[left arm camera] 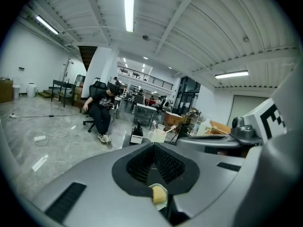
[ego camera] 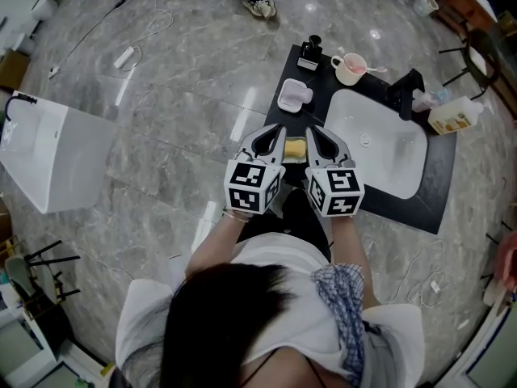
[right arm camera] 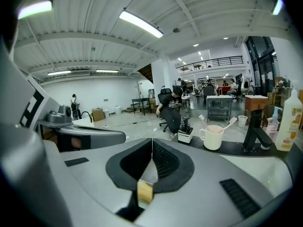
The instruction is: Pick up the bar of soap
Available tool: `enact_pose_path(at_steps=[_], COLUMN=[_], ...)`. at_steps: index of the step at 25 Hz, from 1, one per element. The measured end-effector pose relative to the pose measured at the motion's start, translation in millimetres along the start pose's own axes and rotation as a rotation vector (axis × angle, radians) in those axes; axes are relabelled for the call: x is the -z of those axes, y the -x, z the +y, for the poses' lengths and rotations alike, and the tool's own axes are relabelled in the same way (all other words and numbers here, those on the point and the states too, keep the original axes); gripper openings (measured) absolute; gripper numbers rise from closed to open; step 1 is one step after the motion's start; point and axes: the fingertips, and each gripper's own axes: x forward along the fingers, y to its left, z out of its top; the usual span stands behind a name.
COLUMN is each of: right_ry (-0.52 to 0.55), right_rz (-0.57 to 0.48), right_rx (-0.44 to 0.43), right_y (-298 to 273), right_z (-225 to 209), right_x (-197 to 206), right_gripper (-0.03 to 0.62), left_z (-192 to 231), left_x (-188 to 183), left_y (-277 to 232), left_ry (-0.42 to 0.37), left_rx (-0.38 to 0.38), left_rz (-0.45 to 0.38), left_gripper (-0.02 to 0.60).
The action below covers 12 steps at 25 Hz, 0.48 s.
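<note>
Yellow bar of soap lies in a white dish at the near edge of the black surface, and neither pair of tongs holds it. From the head view it shows in the gap between the left tongs and the right tongs, which I hold side by side above it. Both pairs are closed, pads meeting at the tips with nothing between them; each gripper view shows only a sliver of soap low behind the pads. Farther along the surface sit an empty soap dish, a mug with toothbrushes in it, and a white sink basin. A pale bottle stands beyond the basin.
</note>
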Motion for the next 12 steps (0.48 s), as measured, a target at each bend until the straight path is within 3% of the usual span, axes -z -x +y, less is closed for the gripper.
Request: enact_pose_path(at_steps=[4, 12], right_ry=[0.015, 0.095], right_rz=[0.074, 0.105], right_rx=[-0.110, -0.208], right_y=[-25, -64], right_z=[-10, -37], right_x=[0, -15], right_gripper=[0.018, 0.021], left_z=[8, 23], left_x=[-4, -9], left_y=[-11, -27], left_ry=[0.013, 0.030], left_rx=[-0.050, -0.132], left_rz=[0.002, 0.008], left_gripper=[0.011, 0.011])
